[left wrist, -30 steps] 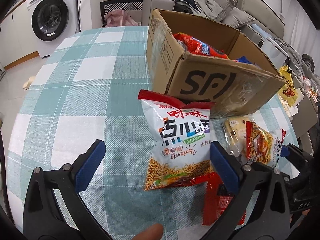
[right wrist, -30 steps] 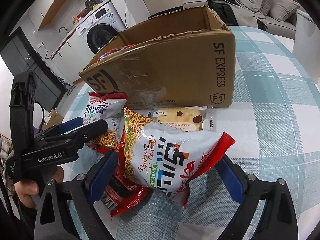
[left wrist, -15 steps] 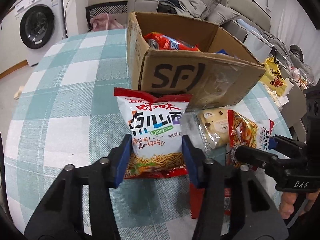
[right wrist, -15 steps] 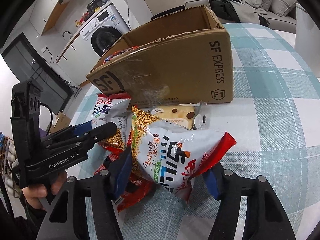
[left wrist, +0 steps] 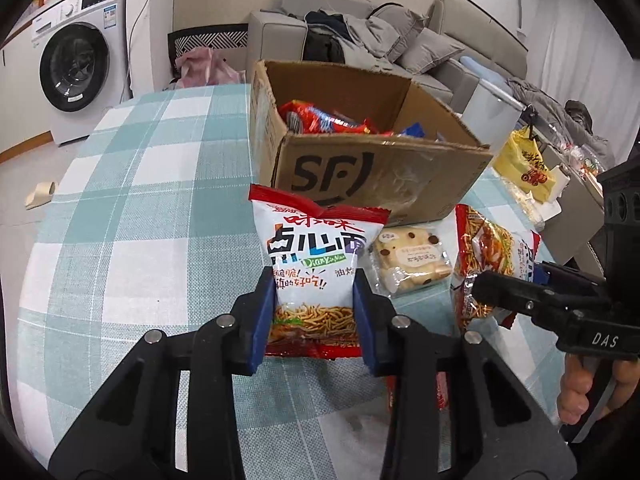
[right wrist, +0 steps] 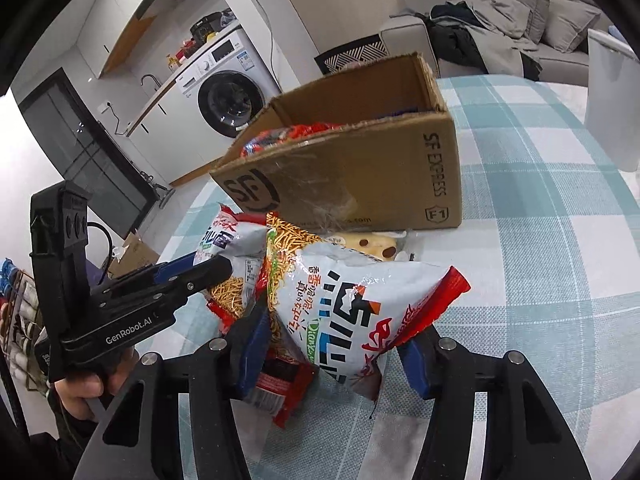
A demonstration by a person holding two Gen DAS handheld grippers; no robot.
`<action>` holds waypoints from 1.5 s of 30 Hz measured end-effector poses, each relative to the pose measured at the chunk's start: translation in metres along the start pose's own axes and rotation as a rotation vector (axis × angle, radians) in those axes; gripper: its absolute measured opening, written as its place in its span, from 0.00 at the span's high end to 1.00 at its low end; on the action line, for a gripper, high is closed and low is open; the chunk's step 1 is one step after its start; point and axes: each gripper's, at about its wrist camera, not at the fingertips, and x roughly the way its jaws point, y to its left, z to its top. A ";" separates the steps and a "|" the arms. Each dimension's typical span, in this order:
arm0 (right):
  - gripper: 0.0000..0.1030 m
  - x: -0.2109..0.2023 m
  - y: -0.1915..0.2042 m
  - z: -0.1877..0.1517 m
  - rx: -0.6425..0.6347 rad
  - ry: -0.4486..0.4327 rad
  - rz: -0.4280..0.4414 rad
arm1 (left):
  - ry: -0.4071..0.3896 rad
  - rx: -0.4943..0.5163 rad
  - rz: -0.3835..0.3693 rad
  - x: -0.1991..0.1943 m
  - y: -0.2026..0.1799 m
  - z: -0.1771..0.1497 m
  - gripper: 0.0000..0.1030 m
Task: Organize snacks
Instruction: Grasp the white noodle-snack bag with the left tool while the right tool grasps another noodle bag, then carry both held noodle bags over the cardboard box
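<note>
Left gripper [left wrist: 315, 312]: blue pads pinching an upright noodle-snack bag [left wrist: 316, 264] before the SF cardboard box [left wrist: 372, 176]. Right gripper [right wrist: 336, 354]: pads squeezing a second noodle-snack bag [right wrist: 352, 304], tilting above the checked tablecloth [right wrist: 540, 240]. Wrapped cake [left wrist: 412, 260] lying between.

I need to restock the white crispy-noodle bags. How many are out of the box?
2: one white noodle bag in the left gripper, another in the right gripper. The box may hide more.
</note>
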 end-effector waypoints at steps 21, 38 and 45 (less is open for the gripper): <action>0.44 -0.048 0.019 0.059 -0.013 -0.167 0.029 | -0.157 -0.018 -0.043 -0.059 -0.012 0.045 0.68; 0.44 -0.031 -0.008 0.092 0.156 -0.281 0.016 | -0.208 -0.014 -0.015 -0.033 -0.027 0.093 0.68; 0.44 -0.016 -0.017 0.098 0.183 -0.279 0.004 | -0.197 -0.014 -0.005 -0.011 -0.027 0.101 0.68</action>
